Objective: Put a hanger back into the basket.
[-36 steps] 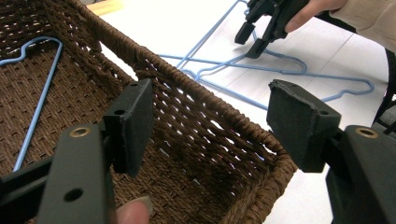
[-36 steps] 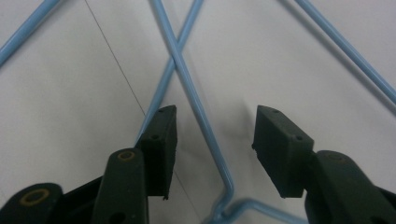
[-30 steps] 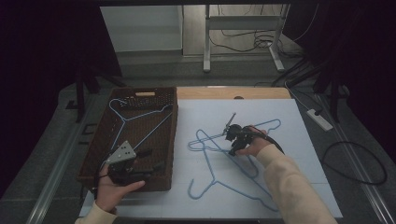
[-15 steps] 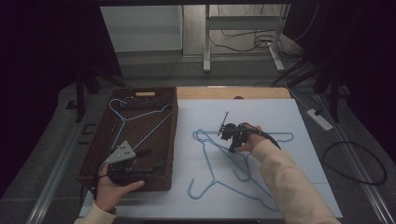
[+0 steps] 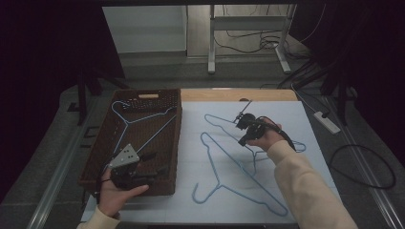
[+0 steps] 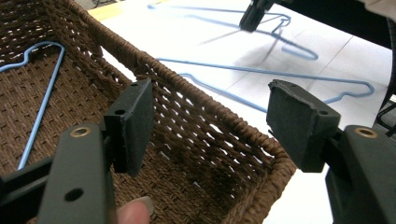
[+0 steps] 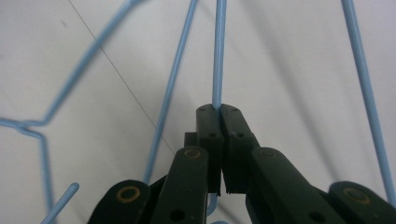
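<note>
Two tongs: the right tongs are clenched on one wire of a blue hanger, lifted off the worktop; the left tongs stand spread, gripping nothing, over the wicker basket.
Step in hand: likely carrying this hanger toward the basket, where another hanger already lies.
Next move: swing left, clear the basket rim, lower, then let go; the thin wire may pivot in the grip.
Hanger's look: slim blue wire, hooked end, light and springy.
Left behind: a second hanger lies flat on the white sheet.
</note>
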Available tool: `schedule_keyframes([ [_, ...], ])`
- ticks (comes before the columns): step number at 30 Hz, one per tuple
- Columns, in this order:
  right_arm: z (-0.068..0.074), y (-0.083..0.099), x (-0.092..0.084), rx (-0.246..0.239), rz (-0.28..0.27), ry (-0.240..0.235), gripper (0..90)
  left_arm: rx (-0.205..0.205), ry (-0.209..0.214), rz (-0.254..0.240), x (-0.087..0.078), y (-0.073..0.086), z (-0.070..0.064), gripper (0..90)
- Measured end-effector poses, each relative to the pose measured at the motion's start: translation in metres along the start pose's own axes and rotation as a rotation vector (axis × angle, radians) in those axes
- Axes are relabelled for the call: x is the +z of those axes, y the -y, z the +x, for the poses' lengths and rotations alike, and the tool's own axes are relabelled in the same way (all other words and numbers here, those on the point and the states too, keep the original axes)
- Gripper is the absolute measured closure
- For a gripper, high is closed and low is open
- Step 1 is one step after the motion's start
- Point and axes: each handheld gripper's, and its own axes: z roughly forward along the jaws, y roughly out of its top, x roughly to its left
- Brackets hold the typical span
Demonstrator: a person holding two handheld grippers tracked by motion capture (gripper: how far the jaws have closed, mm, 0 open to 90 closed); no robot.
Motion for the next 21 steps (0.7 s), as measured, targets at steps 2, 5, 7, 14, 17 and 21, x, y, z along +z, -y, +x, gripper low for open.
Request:
schedule_keyframes([
  [2,0.0,0.002,-0.016,0.031,-0.035,0.0,88.2,0.002,0.002,-0.003,0.001,-0.001,-0.001,33.3],
  [5,0.0,0.003,-0.036,0.056,-0.088,0.004,88.2,0.007,0.005,-0.005,0.003,-0.003,-0.004,33.4],
  [7,0.001,0.004,-0.052,0.08,-0.142,-0.008,88.2,0.009,0.006,-0.007,0.003,-0.003,-0.005,33.4],
  [14,0.005,0.007,-0.073,0.114,-0.24,-0.03,88.1,0.022,0.015,-0.005,0.008,-0.007,-0.01,33.4],
  [17,0.005,0.007,-0.073,0.117,-0.25,-0.033,88.1,0.024,0.017,-0.003,0.01,-0.007,-0.011,33.4],
  [21,0.003,0.007,-0.078,0.128,-0.281,-0.034,88.1,0.023,0.016,-0.003,0.011,-0.006,-0.011,33.3],
])
